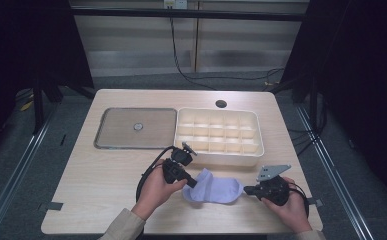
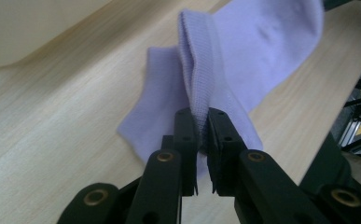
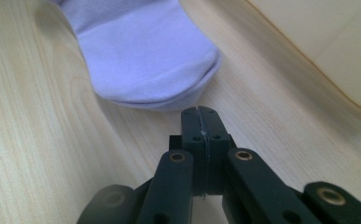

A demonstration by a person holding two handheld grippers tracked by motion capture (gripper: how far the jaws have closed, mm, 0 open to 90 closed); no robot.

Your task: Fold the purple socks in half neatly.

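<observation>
A lavender sock (image 1: 216,189) lies flat on the wooden table near its front edge, between both hands. My left gripper (image 1: 193,183) is shut on the sock's ribbed cuff (image 2: 197,74), which is pinched up into a fold between the jaws. The left gripper (image 2: 202,122) holds that fold close to the cuff's edge. My right gripper (image 1: 246,190) rests just right of the sock's toe (image 3: 169,88). In the right gripper view the right gripper (image 3: 202,116) has its jaws pressed together with nothing between them, a short gap from the toe.
A cream compartment tray (image 1: 257,148) stands just behind the sock, its wall showing as a pale edge (image 2: 24,42). A grey metal lid (image 1: 116,131) with a small knob lies left of it. A round cable hole (image 1: 221,104) sits near the far table edge.
</observation>
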